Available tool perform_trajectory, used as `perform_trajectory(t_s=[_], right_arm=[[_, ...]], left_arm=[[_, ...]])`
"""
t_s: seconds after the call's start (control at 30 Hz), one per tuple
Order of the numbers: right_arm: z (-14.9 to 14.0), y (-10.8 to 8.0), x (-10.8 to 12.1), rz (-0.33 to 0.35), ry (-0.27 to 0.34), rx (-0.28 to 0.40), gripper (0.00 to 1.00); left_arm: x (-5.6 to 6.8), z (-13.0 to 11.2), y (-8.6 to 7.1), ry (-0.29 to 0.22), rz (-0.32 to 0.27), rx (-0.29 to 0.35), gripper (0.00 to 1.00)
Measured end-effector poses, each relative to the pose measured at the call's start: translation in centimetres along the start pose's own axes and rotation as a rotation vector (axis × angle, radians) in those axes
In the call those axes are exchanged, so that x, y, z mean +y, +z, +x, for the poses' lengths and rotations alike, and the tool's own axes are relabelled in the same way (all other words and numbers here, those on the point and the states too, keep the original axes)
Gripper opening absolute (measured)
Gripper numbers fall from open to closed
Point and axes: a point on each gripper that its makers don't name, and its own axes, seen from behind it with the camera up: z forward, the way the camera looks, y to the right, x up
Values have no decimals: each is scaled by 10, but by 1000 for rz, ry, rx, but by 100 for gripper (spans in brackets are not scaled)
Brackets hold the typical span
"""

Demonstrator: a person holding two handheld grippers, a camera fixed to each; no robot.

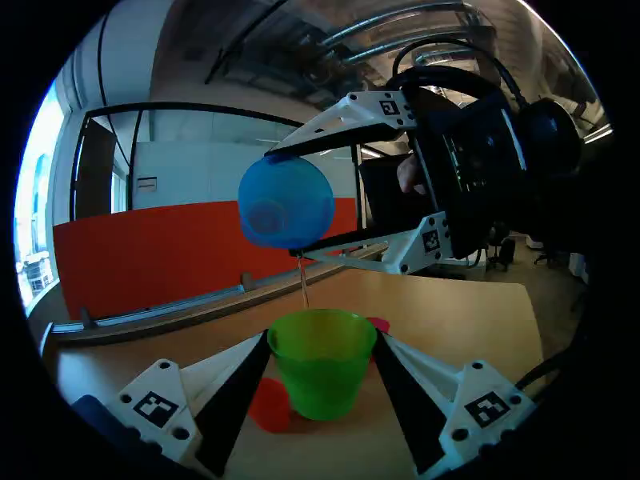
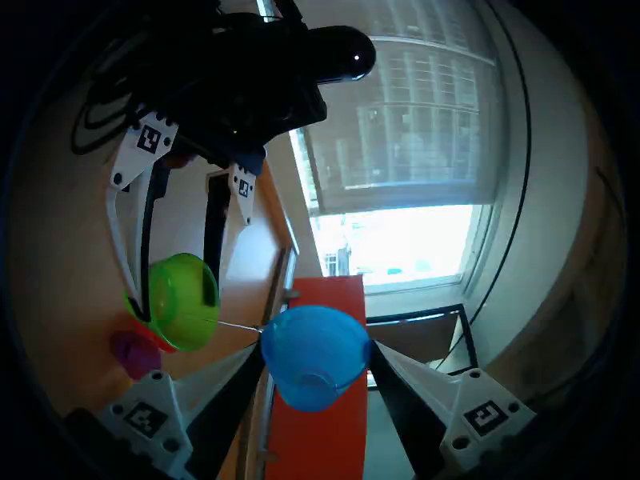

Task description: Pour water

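A green cup (image 1: 323, 364) stands upright between my left gripper's fingers, and my left gripper (image 1: 320, 364) is shut on it above the wooden table (image 1: 448, 312). Above it my right gripper (image 1: 298, 200) is shut on a blue cup (image 1: 285, 202), tipped over on its side. A thin stream of water (image 1: 304, 284) falls from the blue cup's rim into the green cup. In the right gripper view the blue cup (image 2: 315, 356) sits between my right gripper's (image 2: 315, 360) fingers, the stream (image 2: 236, 325) runs to the green cup (image 2: 182, 300), and the left gripper (image 2: 178, 300) holds that cup.
A red cup (image 1: 270, 404) and a magenta one (image 1: 379, 324) stand on the table close beside the green cup. An orange wall panel (image 1: 160, 252) and a window rail lie behind the table. A hand (image 1: 410, 174) holds the right gripper.
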Motion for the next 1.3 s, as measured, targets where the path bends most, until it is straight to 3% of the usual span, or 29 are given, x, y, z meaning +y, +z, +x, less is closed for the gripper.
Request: perform_trajectory(t_s=[1.3], right_arm=[[9, -5, -5, -3, -50, -5, 94]], left_arm=[[-1, 0, 0, -7, -1, 2, 89]])
